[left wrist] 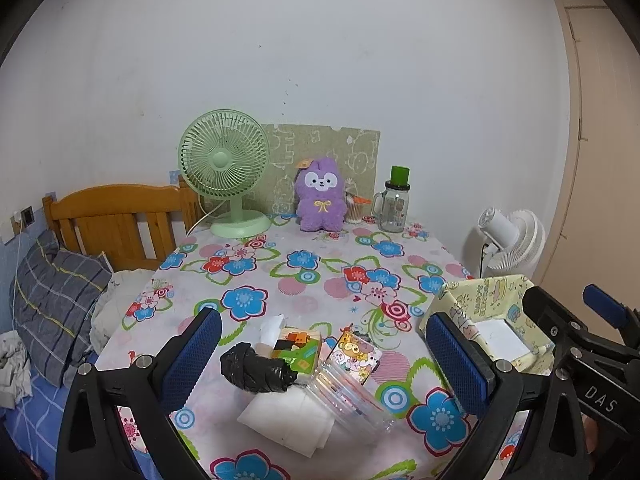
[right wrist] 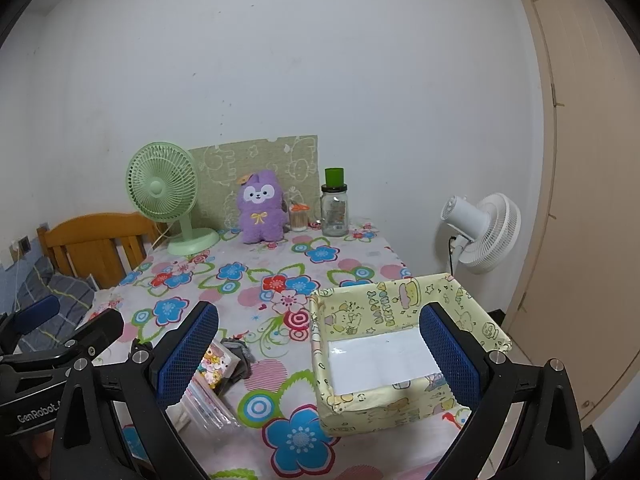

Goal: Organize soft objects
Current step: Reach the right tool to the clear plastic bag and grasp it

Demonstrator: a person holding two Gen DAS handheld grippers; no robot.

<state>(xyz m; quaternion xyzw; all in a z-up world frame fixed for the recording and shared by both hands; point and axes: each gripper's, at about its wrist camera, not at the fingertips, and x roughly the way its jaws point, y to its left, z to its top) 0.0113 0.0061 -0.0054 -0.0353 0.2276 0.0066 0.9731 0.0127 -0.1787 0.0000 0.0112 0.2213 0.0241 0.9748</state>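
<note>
Left claw [left wrist: 324,360]: your two fingers were wide apart and held nothing. They hung just above the pile.
Right claw [right wrist: 318,354]: yours was wide apart too, with nothing in it. It hung over the box.
Pile [left wrist: 304,376]: the soft things lay in a heap at the near edge of the table [left wrist: 320,272]. There was a black roll [left wrist: 256,368], a white pad [left wrist: 288,416], a small pack [left wrist: 298,350] with a tissue sticking up, a cartoon pouch [left wrist: 356,356] and a clear bag [left wrist: 348,392].
Box [right wrist: 400,404]: it sat open on the right, close to the pile. Only a white sheet lay in its bottom.
Step, I think: you were about to pick the first soft thing.
How to do it well: take the black roll, since it sat on top. Come straight down, one finger on each side. Squeeze softly so it does not squash or slip.
Watch out: the clear bag looked slippery, and it touched the pad. You could have dragged both.
</note>
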